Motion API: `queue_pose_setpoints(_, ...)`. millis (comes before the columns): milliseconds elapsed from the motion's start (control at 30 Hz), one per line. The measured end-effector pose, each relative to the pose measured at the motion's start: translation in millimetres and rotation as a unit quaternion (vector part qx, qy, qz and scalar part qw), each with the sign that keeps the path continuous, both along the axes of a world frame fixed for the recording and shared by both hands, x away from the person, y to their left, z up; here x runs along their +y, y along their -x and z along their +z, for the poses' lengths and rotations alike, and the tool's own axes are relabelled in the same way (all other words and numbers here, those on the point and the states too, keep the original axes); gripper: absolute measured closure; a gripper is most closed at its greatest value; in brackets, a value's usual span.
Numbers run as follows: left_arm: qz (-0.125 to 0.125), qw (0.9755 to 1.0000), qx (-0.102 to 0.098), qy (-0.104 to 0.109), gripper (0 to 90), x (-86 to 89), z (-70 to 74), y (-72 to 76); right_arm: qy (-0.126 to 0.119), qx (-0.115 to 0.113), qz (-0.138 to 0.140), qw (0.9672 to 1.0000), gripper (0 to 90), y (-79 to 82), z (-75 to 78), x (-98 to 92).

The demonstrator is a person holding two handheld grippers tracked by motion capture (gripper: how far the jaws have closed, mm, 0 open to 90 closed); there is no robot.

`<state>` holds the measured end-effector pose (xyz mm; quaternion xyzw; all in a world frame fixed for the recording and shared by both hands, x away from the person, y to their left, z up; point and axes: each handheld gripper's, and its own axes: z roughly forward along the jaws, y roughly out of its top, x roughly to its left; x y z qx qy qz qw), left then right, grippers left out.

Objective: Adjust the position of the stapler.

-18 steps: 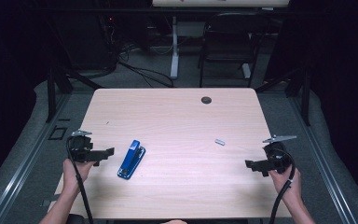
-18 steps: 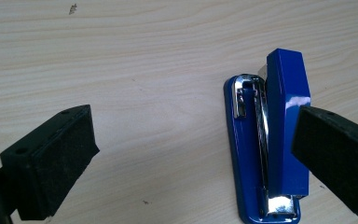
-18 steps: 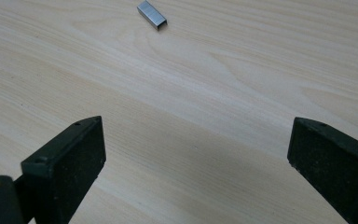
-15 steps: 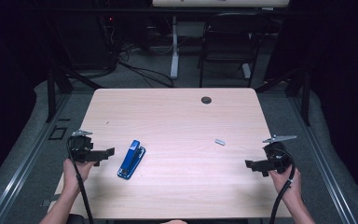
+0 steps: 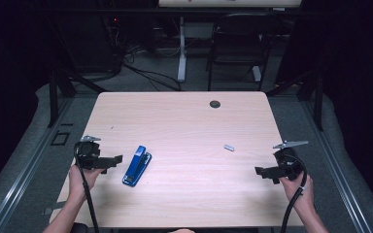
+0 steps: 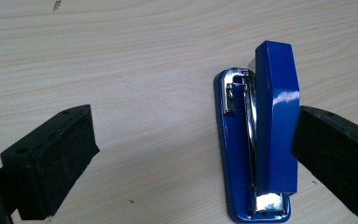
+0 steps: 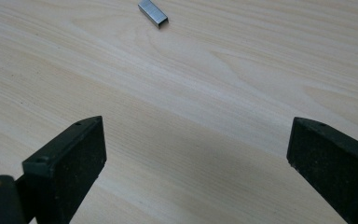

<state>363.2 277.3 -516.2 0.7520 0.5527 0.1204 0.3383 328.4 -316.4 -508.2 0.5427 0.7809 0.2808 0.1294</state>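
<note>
near the table's (image 5: 184, 204) front edge i hold my left gripper (image 5: 108, 160) by the left side and my right gripper (image 5: 267, 172) by the right, both with jaws spread and empty. the blue stapler (image 5: 136, 165) lies just beside the left gripper. farther in, toward the right edge, sits a strip of staples (image 5: 229, 147).

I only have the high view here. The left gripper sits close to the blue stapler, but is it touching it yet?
Observer: No. In the left gripper view the left gripper stands open, and the stapler lies by one jaw with nothing pressing on it.
Operator: Is the stapler shut?
Observer: Its blue top is raised a little, so the chrome rail under it shows.
Operator: And that small grey bit near the right gripper?
Observer: It is a strip of staples, lying flat on the table, well ahead of the open right gripper.
</note>
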Motion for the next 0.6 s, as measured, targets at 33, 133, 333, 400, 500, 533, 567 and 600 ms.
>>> queue_pose_setpoints(33, -0.003, 1.0000, 0.004, -0.002, 0.3, -2.4, 0.9, -0.1, 0.001, -0.001, -0.001, 1.0000, 4.2, 0.1, 0.2, 0.0)
queue_pose_setpoints(133, -0.004, 1.0000, 0.003, -0.006, 0.3, -7.9, 0.4, -0.6, -0.001, 0.002, -0.001, 1.0000, 4.3, 0.1, -0.7, -0.2)
queue_pose_setpoints(333, -0.014, 0.9999, 0.004, -0.009, 0.9, -17.1, 0.3, -2.5, 0.001, 0.005, -0.002, 1.0000, 4.5, -0.6, -1.1, -0.3)
queue_pose_setpoints(400, -0.020, 0.9997, 0.007, -0.012, 1.1, -23.8, -1.5, -3.9, 0.001, 0.004, -0.002, 1.0000, 4.5, -0.6, -1.5, -0.4)
queue_pose_setpoints(500, -0.026, 0.9995, 0.007, -0.018, 1.5, -28.5, -2.2, -4.6, 0.003, 0.003, -0.002, 1.0000, 4.5, -0.7, -1.6, -0.7)
queue_pose_setpoints(533, -0.027, 0.9995, 0.007, -0.018, 1.6, -30.5, -2.7, -4.8, 0.001, 0.004, -0.003, 1.0000, 4.6, -0.8, -1.8, -0.8)
queue_pose_setpoints(567, -0.031, 0.9993, 0.010, -0.020, 2.0, -31.8, -3.0, -5.1, 0.002, 0.005, -0.003, 1.0000, 4.6, -0.9, -2.0, -1.0)
queue_pose_setpoints(600, -0.029, 0.9993, 0.008, -0.020, 2.0, -33.2, -3.8, -5.2, 0.002, 0.005, -0.003, 1.0000, 4.6, -0.9, -2.0, -1.0)
